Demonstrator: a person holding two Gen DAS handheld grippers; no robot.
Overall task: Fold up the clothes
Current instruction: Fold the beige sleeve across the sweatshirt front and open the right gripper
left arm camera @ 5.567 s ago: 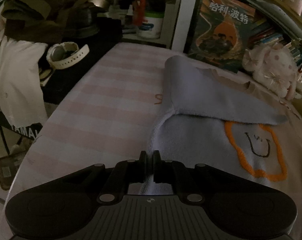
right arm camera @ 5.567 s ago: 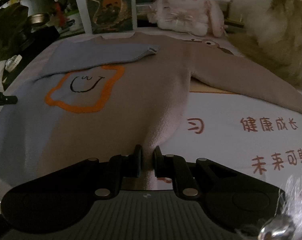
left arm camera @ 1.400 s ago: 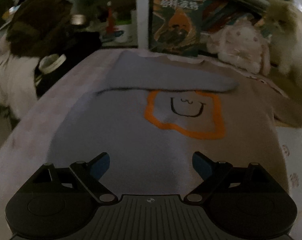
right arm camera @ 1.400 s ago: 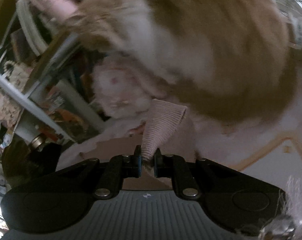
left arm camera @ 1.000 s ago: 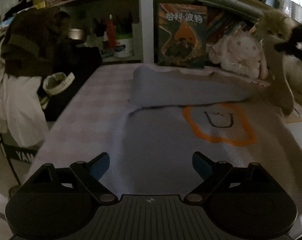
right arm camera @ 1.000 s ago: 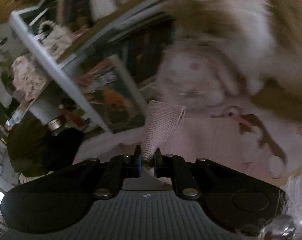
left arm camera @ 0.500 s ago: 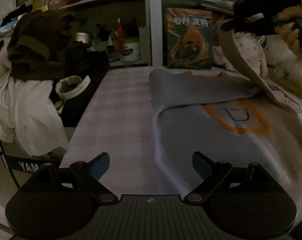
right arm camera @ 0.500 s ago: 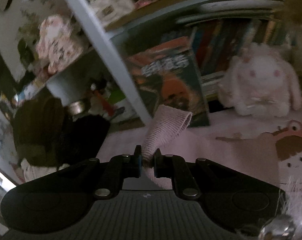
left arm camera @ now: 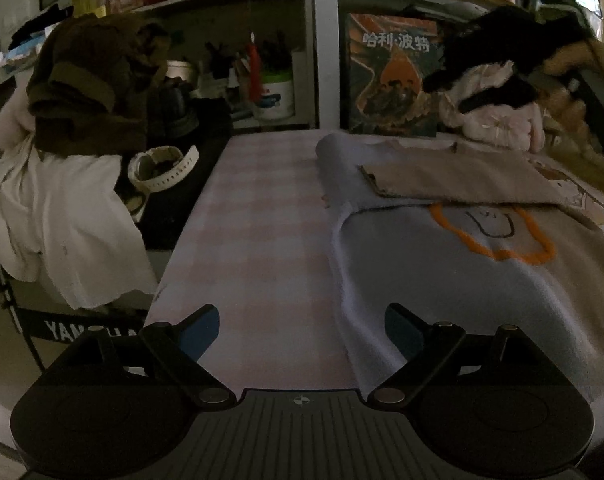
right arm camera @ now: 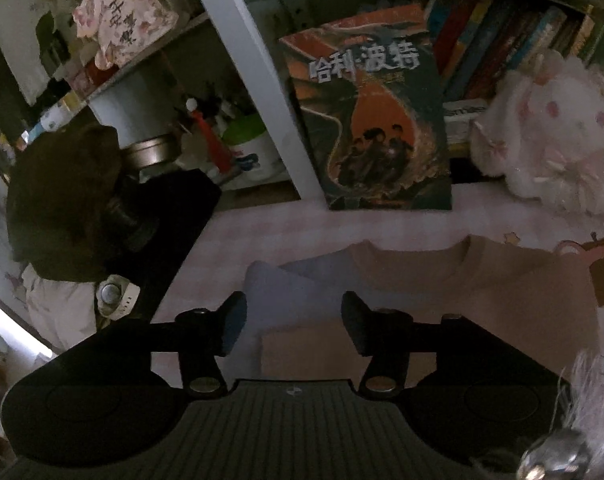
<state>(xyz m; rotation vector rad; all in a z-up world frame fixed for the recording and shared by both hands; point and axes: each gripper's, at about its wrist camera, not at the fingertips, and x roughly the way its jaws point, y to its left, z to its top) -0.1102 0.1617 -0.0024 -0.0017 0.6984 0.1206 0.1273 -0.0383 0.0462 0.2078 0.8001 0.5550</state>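
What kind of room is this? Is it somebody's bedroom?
Probably a bedroom or study at home. A sweater lies on a pink checked surface, likely a bed or table. Behind it are shelves packed with books, a pink plush rabbit, and a pile of clothes to one side.

Sweater point(left arm camera: 441, 264) lies flat on the bed point(left arm camera: 258, 216), ahead and right of the left gripper point(left arm camera: 300, 332). Two sleeves are folded across its far part, one sleeve point(left arm camera: 457, 180) on the other. Right gripper point(right arm camera: 290, 326) hangs above them. Book point(right arm camera: 371, 120) stands beyond; plush rabbit point(right arm camera: 557, 140) to its right. Watch point(left arm camera: 164, 168) lies left of the bed.
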